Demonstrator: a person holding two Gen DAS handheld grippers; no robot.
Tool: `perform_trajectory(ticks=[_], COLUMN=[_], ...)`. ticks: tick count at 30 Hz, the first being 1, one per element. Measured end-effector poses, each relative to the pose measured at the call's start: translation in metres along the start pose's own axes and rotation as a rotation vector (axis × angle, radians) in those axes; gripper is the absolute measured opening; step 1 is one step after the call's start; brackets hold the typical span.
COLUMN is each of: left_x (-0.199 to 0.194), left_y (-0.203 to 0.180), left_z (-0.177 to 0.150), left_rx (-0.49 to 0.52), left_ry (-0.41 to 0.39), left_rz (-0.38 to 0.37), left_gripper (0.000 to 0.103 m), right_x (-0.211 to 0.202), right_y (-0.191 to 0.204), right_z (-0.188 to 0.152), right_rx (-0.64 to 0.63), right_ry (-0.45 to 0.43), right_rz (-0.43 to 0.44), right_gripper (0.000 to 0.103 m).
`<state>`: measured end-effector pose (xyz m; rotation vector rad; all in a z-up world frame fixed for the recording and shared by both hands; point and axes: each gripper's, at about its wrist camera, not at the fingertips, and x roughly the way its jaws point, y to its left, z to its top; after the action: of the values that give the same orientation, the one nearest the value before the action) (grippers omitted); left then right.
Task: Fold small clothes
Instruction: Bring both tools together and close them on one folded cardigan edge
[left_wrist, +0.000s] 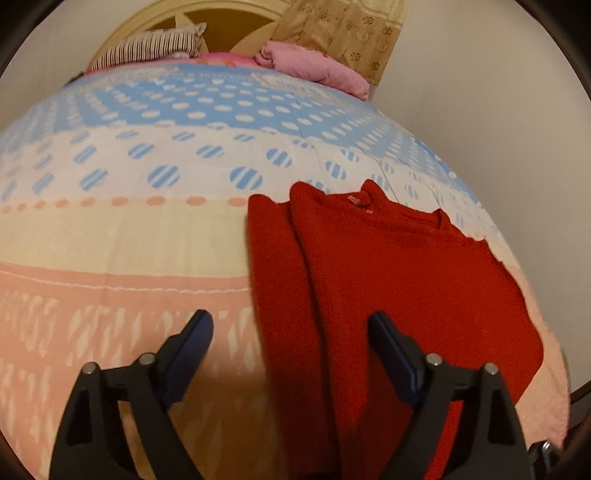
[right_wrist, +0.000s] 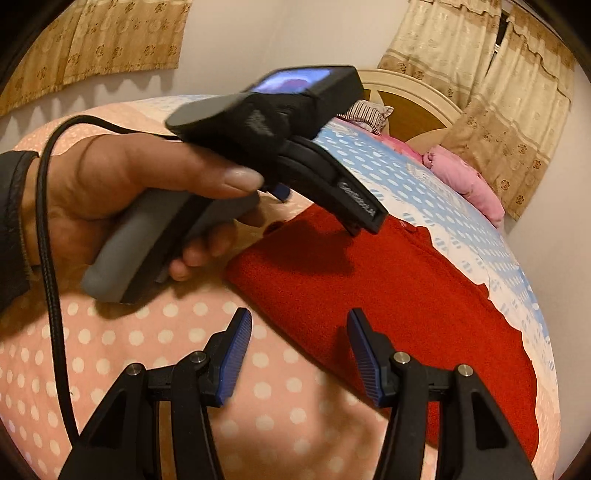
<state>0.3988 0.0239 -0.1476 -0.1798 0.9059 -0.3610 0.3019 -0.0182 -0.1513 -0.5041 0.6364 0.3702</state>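
Red sweater (left_wrist: 388, 280), part-folded on bed (left_wrist: 129, 236); left tongs (left_wrist: 291, 328) wide, right tongs (right_wrist: 299, 332) half-open, both empty; risk: thick knit slipping, fold springing apart.

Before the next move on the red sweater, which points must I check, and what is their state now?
1. Red sweater lies flat on the bedspread: ok.
2. One side already folded inward: ok.
3. Left gripper open, nothing held: ok.
4. Right gripper open, nothing held: ok.
5. Right gripper lined up with the sweater's near edge: ok.
6. Far sleeve position: cannot tell.
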Motion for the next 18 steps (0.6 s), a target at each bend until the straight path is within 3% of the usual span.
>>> perform_trajectory(ticks=[4, 6, 10, 13, 16, 18], left_x=[0.002, 0.002, 0.001, -0.001, -0.003, -0.004], left_y=[-0.003, -0.007, -0.001, 0.010, 0.024, 0.030], left_z=[0.000, 0.000, -0.001, -0.001, -0.005, -0.007], left_rx=[-0.001, 0.021, -0.015, -0.074, -0.150, -0.184], left_ry=[-0.002, -0.006, -0.024, -0.034, -0.044, -0.049], left_rz=[-0.087, -0.121, -0.185, -0.229, -0.278, -0.303], left_gripper=[0.051, 0.038, 0.022, 0.018, 0.017, 0.017], right_x=[0.003, 0.007, 0.014, 0.021, 0.028, 0.025], right_y=[0.005, 0.008, 0.012, 0.013, 0.013, 0.014], right_z=[0.007, 0.009, 0.015, 0.019, 0.019, 0.018], right_rx=[-0.026, -0.036, -0.052, -0.058, -0.054, -0.047], right_ry=[-0.014, -0.011, -0.006, 0.007, 0.045, 0.037], right_rz=[-0.012, -0.018, -0.028, -0.023, 0.014, 0.025], right_gripper=[0.055, 0.055, 0.055, 0.054, 0.008, 0.008])
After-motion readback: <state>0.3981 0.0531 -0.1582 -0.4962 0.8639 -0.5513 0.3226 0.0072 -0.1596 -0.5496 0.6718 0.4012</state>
